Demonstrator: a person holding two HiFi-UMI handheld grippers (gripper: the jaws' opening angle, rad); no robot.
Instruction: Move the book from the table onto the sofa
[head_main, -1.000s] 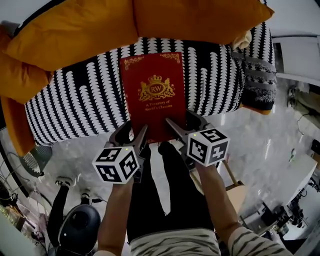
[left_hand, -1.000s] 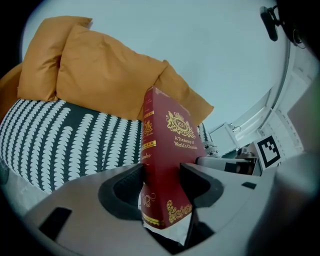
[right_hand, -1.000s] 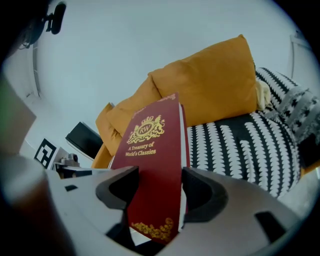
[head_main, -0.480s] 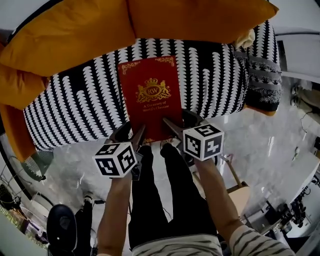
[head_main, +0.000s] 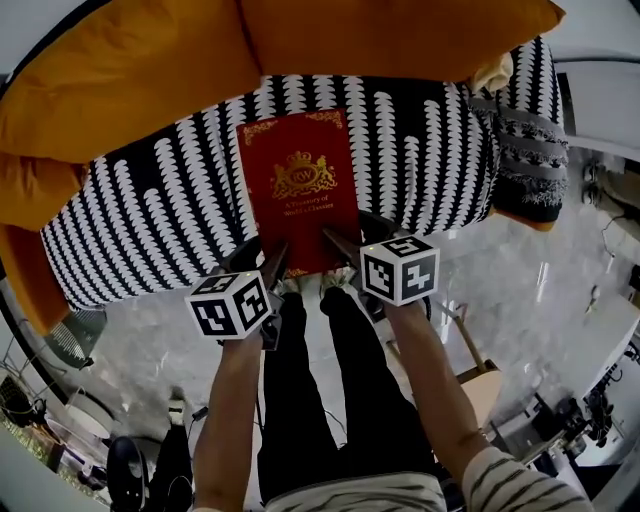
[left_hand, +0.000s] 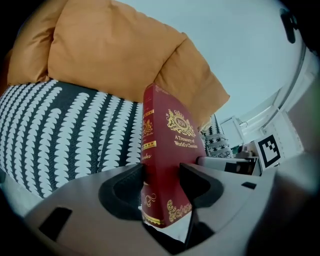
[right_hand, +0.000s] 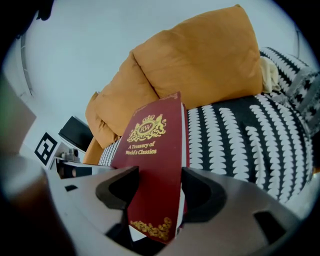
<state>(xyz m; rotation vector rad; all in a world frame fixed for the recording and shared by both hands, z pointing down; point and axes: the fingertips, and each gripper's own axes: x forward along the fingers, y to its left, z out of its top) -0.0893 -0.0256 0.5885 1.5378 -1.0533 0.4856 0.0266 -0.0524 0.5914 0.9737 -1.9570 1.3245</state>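
Book (head_main: 300, 190) over sofa (head_main: 150, 220) seat, contact unclear. 2 grips at near end: left gripper (head_main: 266, 262) jaws clamp spine corner, right gripper (head_main: 345, 245) jaws clamp page-edge corner. Hardcover: stiff, probably heavy, glossy, may slip; hold both corners.

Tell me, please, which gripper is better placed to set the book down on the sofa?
Neither clearly; I'd use both. The left gripper and the right gripper each clamp the book at its near edge, one towards each corner, with the book over the sofa.
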